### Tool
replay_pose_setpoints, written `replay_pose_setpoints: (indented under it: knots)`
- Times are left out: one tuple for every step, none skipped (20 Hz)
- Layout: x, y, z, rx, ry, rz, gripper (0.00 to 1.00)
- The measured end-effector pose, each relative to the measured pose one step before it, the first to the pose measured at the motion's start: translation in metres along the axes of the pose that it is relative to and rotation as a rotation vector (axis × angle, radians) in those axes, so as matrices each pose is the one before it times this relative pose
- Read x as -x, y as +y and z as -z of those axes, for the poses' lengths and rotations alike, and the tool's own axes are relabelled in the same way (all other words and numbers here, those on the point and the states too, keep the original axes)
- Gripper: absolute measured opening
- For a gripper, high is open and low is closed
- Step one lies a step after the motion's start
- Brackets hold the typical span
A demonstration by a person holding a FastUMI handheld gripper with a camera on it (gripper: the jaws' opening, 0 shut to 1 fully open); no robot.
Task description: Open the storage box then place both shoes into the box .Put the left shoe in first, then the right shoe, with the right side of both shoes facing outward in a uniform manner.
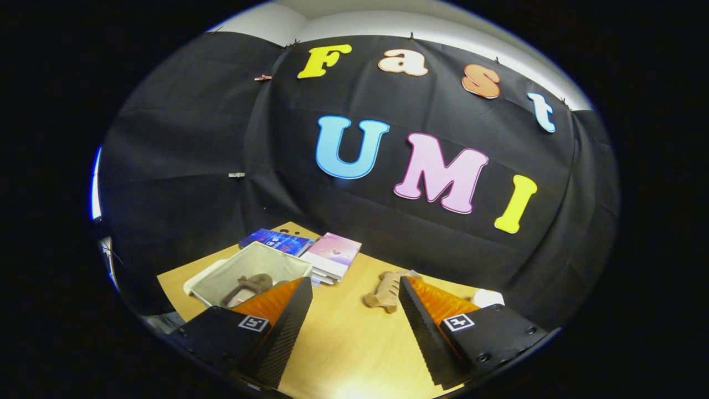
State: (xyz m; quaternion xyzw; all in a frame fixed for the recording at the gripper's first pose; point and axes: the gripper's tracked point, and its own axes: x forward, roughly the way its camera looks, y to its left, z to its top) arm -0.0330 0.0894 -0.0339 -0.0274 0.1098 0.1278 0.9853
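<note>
Gripper view: we saw our tool (354, 288) spread wide, grasping nothing, above the table (343, 332). One shoe (250, 286) lay inside the open storage box (221, 277) at far left; the other shoe (385, 291) rested on the table between the fingers, nearer the right one.

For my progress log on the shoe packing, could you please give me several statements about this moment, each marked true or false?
1. The storage box is open. True.
2. One shoe lies inside the box. True.
3. The tool is shut on the second shoe. False: its fingers stand wide apart with nothing between them, and the second shoe lies on the table just ahead of them.
4. The books are stacked inside the box. False: they lie on the table beside and beyond it.
5. Both shoes are packed. False: one is on the table outside the box.
</note>
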Motion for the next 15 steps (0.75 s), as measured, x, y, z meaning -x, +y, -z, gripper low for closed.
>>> replay_pose_setpoints:
  knots:
    - [0.00378,-0.00809,0.00050,0.00674,-0.01390,0.01348,0.98]
    - [0.00362,-0.00833,0.00097,0.00190,-0.02075,0.01169,0.98]
    - [0.00085,-0.00612,0.00123,-0.00012,-0.01934,0.01150,0.97]
    - [0.00238,-0.00677,0.00182,-0.00667,-0.01246,0.00997,0.98]
    - [0.00235,-0.00605,0.00096,-0.01077,-0.00952,0.00823,0.98]
    - [0.00122,-0.00538,0.00056,-0.01211,-0.00821,0.00913,0.97]
    - [0.00130,-0.00428,0.00029,-0.01253,-0.00574,0.00653,0.98]
    - [-0.00081,-0.00393,-0.00150,-0.00962,-0.00896,0.00598,0.97]
    - [0.00112,-0.00523,-0.00143,-0.00734,-0.00773,0.00585,0.97]
    - [0.00090,-0.00357,-0.00105,-0.00643,-0.00385,0.00339,0.98]
    - [0.00161,-0.00210,-0.00140,-0.00503,-0.00981,0.00207,0.97]
    - [0.00032,-0.00228,-0.00003,-0.00222,-0.00256,0.00138,0.97]
    - [-0.00048,-0.00123,-0.00045,-0.00368,-0.00326,0.00145,0.97]
    - [0.00228,-0.00168,0.00030,-0.00578,-0.00025,0.00120,0.97]
    - [0.00159,-0.00052,-0.00146,-0.00669,-0.00525,0.00004,0.97]
